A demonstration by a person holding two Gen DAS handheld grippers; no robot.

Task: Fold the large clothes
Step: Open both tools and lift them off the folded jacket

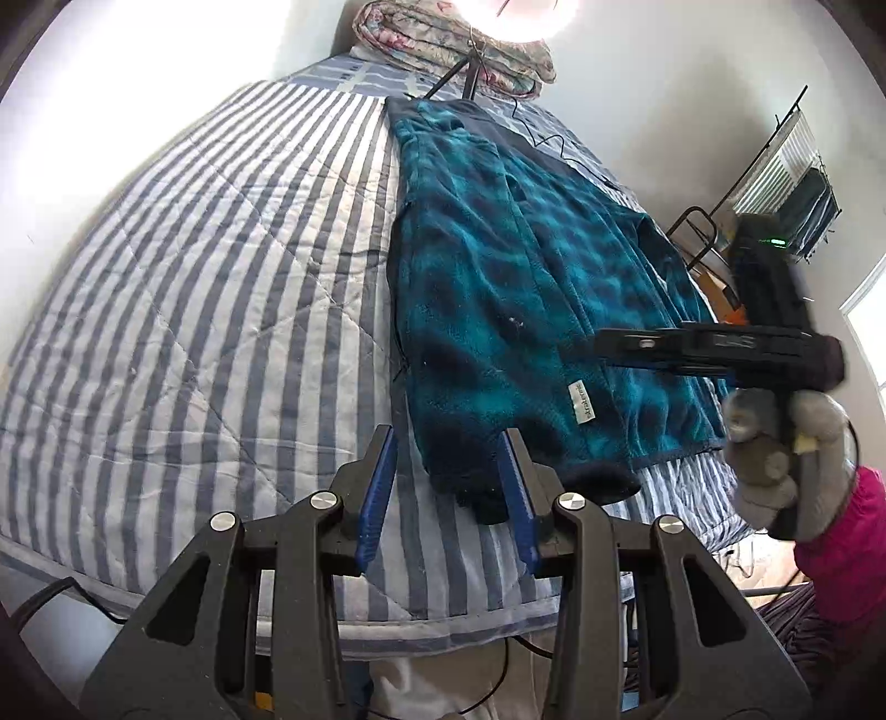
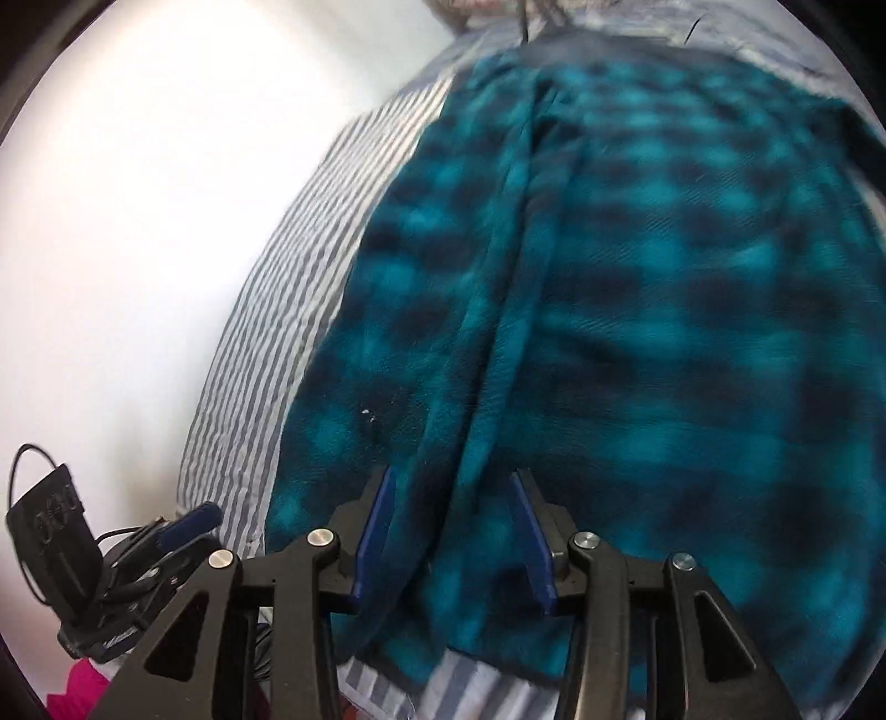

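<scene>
So it's a bed (image 1: 183, 288) with a striped quilt against a pale wall, folded bedding (image 1: 443, 47) at the top. The teal plaid fleece (image 1: 498, 277) lies flat, centre-right, with bare quilt to its left. Left tongs (image 1: 449, 487) hover released over its cuff; right tongs (image 2: 453, 531) hang released above it, gloved hand (image 1: 786, 459) at the right edge.

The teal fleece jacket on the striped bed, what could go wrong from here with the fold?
1. The teal fleece jacket lies near the bed's edge, so a pull could drag its hem off the striped quilt.
2. Both the left gripper and the right gripper are open and grip nothing, so the fold may slacken.
3. A dark cuff sticks out and could bunch.
</scene>
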